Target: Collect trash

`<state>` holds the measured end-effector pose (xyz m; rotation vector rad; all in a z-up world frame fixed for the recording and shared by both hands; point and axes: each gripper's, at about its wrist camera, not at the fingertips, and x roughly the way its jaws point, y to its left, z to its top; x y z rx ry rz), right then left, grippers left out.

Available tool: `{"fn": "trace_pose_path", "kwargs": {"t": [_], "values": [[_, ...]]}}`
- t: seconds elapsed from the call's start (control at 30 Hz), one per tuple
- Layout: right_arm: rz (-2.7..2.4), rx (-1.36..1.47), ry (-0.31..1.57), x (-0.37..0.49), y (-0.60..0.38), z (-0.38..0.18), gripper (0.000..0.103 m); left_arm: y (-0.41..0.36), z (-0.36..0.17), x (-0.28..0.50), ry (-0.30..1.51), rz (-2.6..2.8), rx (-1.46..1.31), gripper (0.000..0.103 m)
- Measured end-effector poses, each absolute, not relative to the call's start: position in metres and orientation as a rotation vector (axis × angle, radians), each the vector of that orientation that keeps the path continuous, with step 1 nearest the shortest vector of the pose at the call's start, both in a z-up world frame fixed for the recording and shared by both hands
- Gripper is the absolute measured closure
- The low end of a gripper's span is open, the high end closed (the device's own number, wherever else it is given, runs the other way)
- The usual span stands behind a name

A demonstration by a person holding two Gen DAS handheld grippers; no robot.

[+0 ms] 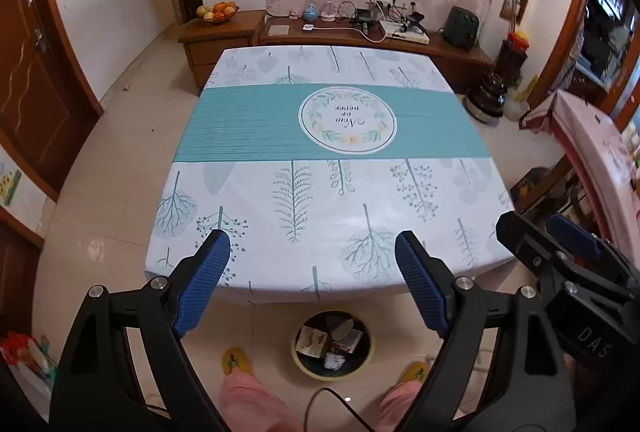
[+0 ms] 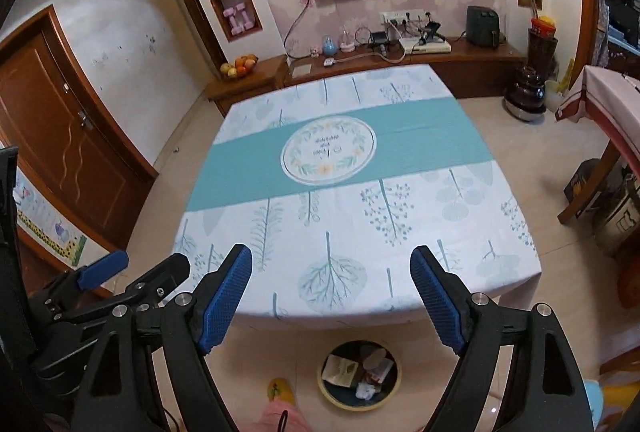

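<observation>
Left wrist view: our left gripper (image 1: 312,252) sits in the lower half of the frame, jaws spread wide, nothing between them; the right gripper (image 1: 560,244) pokes in at the right edge; the table (image 1: 248,120) fills the centre, its cloth bare as far as we can see; the bin (image 1: 333,344) sits on the floor at bottom centre, just below the table's near edge, with the trash (image 1: 316,340) inside it, paper scraps and wrappers; the person's yellow slippers (image 1: 236,360) flank it.

Right wrist view: our right gripper (image 2: 332,268) is also released and empty, pads well apart; the left one shows at lower left; bin (image 2: 360,376) again at bottom centre, trash (image 2: 340,368) in it.

We judge collection done or nearly so. Risks: a foot nudging the bin and tipping it, since the slippers stand close beside it; light scraps riding high could spill out; a small piece may still lie on the floor outside both views, so we can't rule that out.
</observation>
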<state>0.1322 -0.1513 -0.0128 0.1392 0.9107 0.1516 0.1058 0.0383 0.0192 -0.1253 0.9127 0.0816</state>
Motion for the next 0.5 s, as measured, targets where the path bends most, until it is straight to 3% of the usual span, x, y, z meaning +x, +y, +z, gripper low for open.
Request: {"fn": "trace_pose_path", "kwargs": {"t": [0.5], "values": [[0.096, 0.112, 0.849, 0.11, -0.143, 0.03, 0.019, 0.037, 0.046, 0.098, 0.892, 0.079, -0.098, 0.02]]}}
